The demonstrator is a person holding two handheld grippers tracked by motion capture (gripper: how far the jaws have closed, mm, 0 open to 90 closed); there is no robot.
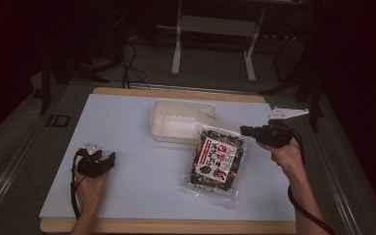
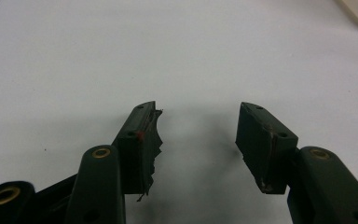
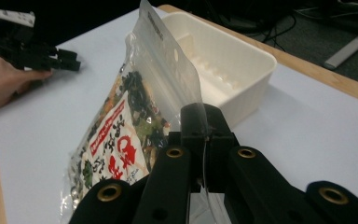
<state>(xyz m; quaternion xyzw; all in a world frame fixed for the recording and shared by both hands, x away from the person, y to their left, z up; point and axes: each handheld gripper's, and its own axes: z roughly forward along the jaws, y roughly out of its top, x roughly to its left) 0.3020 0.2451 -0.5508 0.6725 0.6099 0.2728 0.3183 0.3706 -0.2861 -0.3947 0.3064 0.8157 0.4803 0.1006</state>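
A clear snack bag with a red and white label and dark dried contents lies tilted on the white table, its top lifted. My right gripper is shut on the bag's clear top edge; in the right gripper view its jaws pinch the plastic. A white rectangular bin stands just behind the bag, and it looks empty. My left gripper rests at the table's left, open, with nothing between its fingers. Torn tape hangs from its left pad.
The white table mat sits on a wooden board whose edge shows at the front. Beyond the table are a white desk frame and cables on a dark floor.
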